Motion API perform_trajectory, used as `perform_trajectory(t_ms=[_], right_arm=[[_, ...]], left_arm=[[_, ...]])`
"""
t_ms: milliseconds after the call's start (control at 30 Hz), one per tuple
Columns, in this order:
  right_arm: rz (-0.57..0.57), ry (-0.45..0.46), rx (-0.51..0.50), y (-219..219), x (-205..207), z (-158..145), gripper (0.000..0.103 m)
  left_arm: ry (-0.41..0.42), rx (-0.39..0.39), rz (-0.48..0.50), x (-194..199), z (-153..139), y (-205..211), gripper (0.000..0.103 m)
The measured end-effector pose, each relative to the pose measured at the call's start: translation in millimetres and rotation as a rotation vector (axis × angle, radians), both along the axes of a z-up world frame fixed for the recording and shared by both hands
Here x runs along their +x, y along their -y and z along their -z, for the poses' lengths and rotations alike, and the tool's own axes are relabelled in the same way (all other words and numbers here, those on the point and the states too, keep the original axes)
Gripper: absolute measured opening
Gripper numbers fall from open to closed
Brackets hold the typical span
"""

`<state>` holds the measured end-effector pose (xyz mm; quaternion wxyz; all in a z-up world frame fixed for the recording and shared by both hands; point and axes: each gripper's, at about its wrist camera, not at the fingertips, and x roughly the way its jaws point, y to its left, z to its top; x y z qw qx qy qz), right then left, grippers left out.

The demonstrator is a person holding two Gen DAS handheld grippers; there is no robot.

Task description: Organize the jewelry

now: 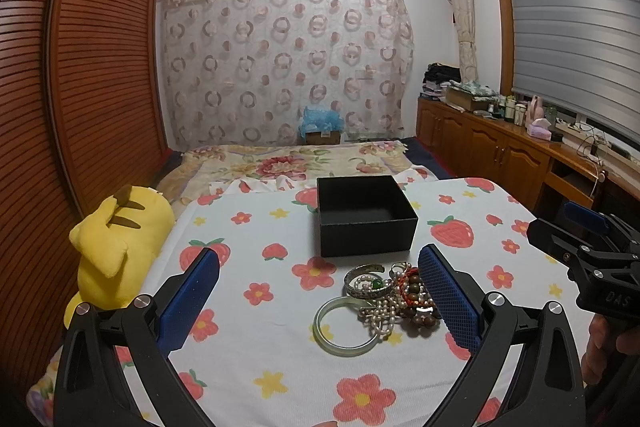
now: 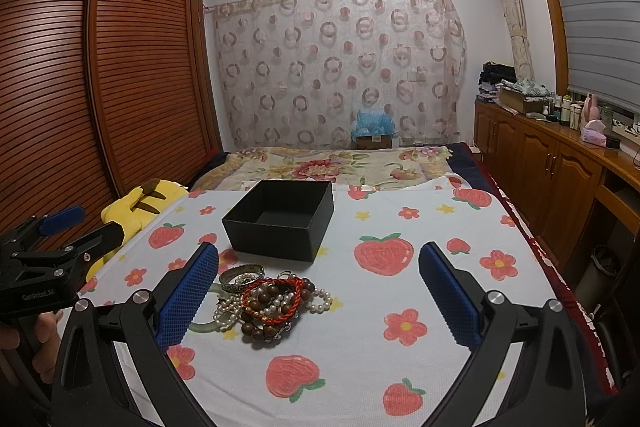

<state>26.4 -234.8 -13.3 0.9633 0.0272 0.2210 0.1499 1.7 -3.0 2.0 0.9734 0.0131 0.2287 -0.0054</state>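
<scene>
While both grippers hover over the cloth, the scene reads as follows.

Jewelry: a tangled pile [image 2: 264, 303] on the cloth, just in front of the box; it lies between the fingers of the left gripper, close to its right one, and beside the left finger of the right gripper.
Pile, parts: pale green bangle [image 1: 347, 327], engraved silver bangle [image 1: 366, 283], pearl strand [image 2: 236, 311], brown wooden beads [image 2: 276, 301], red cord bracelet [image 2: 276, 301].
Left gripper [image 1: 320, 303]: held low, pointing at the box; jaws wide apart, gripping nothing.
Right gripper [image 2: 320, 301]: held level beside the left one, pointing the same way; jaws wide apart, gripping nothing.
Hands: part of a hand [image 2: 40, 339] shows on the left gripper's handle.
Box [image 1: 366, 215]: black, square, lidless; what shows of the inside is bare.
Cloth [image 2: 400, 287]: white, printed with strawberries and flowers.
Plush [image 1: 116, 247]: yellow, at the cloth's left edge.
</scene>
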Motion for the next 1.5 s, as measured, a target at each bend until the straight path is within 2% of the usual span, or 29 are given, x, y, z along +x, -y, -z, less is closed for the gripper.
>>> perform_trajectory(t_ms=[233,300,533,700,833,867,1133,1233,1333,1500], right_arm=[[-0.01,-0.016,-0.002,3,4,-4,0.101],[-0.021,-0.027,0.002,1,5,4,0.101],[-0.072,-0.04,-0.014,-10,13,9,0.1],[-0.109,-0.064,-0.04,-14,22,16,0.092],[-0.155,-0.111,-0.062,-17,34,28,0.08],[-0.168,-0.125,-0.071,-19,37,32,0.072],[-0.27,-0.265,-0.102,-32,63,65,0.041],[-0.297,-0.306,-0.088,-35,71,73,0.036],[-0.307,-0.339,-0.085,-39,79,79,0.026],[-0.322,-0.402,-0.059,-43,91,86,0.023]], left_arm=[[-0.028,-0.002,0.0,4,6,4,0.096],[-0.042,-0.001,0.002,7,8,4,0.096],[-0.131,0.006,0.015,23,29,-5,0.096],[-0.17,0.009,0.021,30,39,-11,0.096],[-0.204,0.028,0.034,33,46,-14,0.096],[-0.212,0.034,0.037,34,48,-14,0.096],[-0.277,0.014,0.091,45,63,-24,0.096],[-0.293,0.003,0.113,50,66,-26,0.096],[-0.302,0.013,0.129,57,68,-26,0.096],[-0.32,0.006,0.166,69,74,-25,0.096]])
